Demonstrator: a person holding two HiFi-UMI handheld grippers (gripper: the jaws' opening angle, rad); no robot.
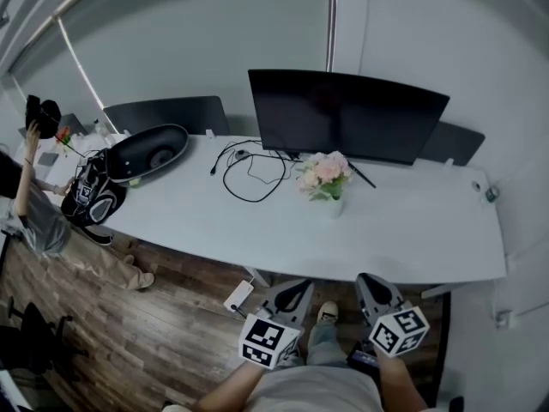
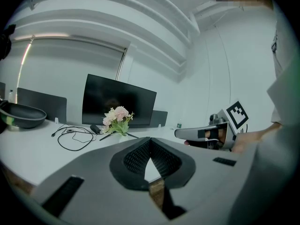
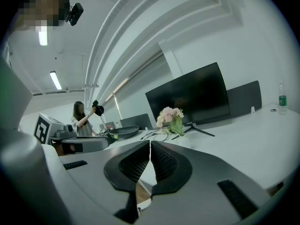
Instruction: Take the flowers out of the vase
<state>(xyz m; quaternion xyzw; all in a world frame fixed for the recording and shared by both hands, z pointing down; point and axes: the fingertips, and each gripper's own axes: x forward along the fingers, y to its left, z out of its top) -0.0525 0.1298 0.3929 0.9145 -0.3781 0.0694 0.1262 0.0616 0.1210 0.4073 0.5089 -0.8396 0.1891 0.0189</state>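
Observation:
A bunch of pink and cream flowers (image 1: 324, 171) with green leaves stands in a small white vase (image 1: 333, 204) on the white desk (image 1: 257, 221), just in front of the black monitor (image 1: 343, 112). The flowers (image 2: 117, 117) also show far ahead in the left gripper view, and the flowers (image 3: 170, 117) in the right gripper view. My left gripper (image 1: 296, 288) and right gripper (image 1: 367, 281) are held side by side below the desk's near edge, well short of the vase. Both are shut with nothing between the jaws.
A black cable (image 1: 249, 168) loops on the desk left of the vase. A dark oval bowl (image 1: 146, 153) sits at the desk's left end, with a black bag (image 1: 93, 197) beside it. A person (image 1: 39, 200) stands at far left holding a camera. Wooden floor lies below.

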